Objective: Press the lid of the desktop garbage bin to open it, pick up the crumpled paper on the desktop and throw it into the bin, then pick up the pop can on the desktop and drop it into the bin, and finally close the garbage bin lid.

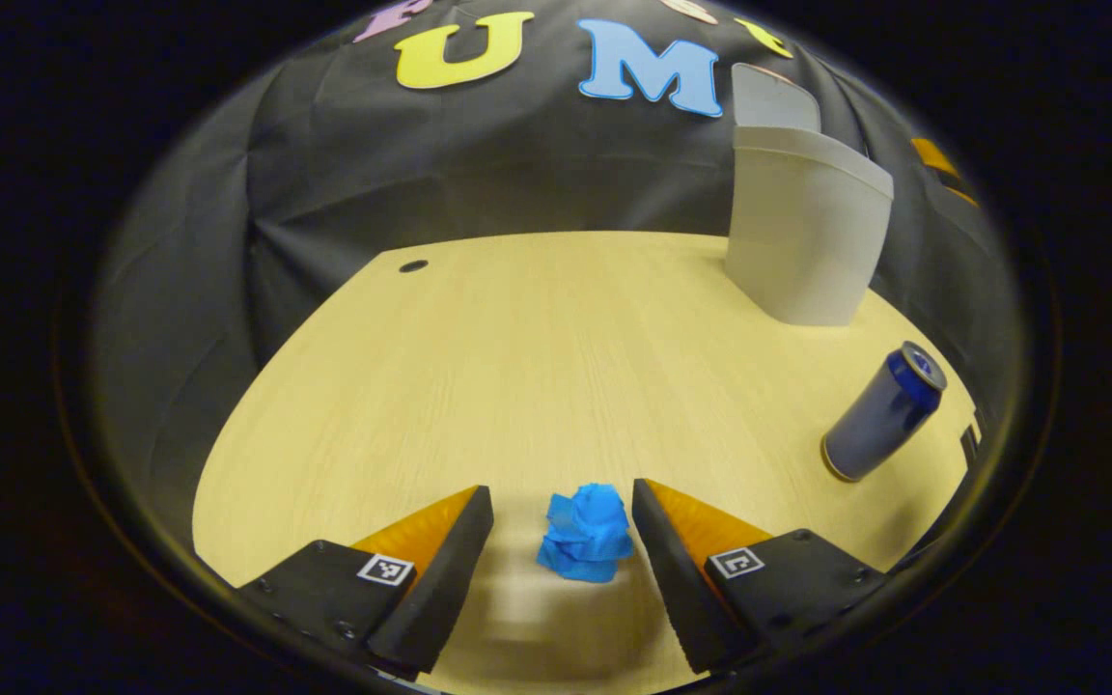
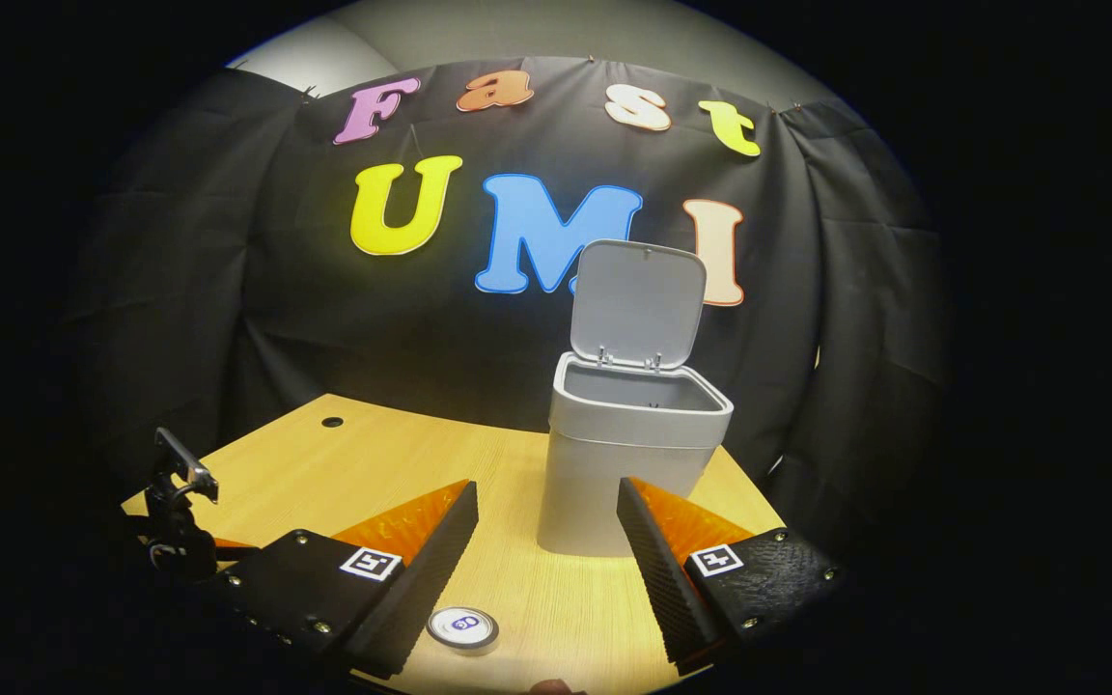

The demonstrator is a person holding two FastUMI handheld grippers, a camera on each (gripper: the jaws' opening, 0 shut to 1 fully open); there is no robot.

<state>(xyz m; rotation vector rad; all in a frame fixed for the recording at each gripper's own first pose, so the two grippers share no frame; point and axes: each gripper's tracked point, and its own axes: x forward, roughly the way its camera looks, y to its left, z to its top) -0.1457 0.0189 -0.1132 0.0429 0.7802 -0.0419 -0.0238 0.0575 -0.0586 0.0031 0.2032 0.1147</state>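
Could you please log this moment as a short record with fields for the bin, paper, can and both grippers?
bin: upright on desk, lid raised
crumpled paper: blue, on desk, between left gripper fingers, not yet pinched
pop can: standing on desk, near bin
left gripper: open
right gripper: open, holding nothing, facing bin

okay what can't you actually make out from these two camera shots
- Bin floor, right gripper view: hidden by its own walls.
- Pop can body, right gripper view: only the top shows, seen from above.
- Table under the crumpled paper, left gripper view: blurred.
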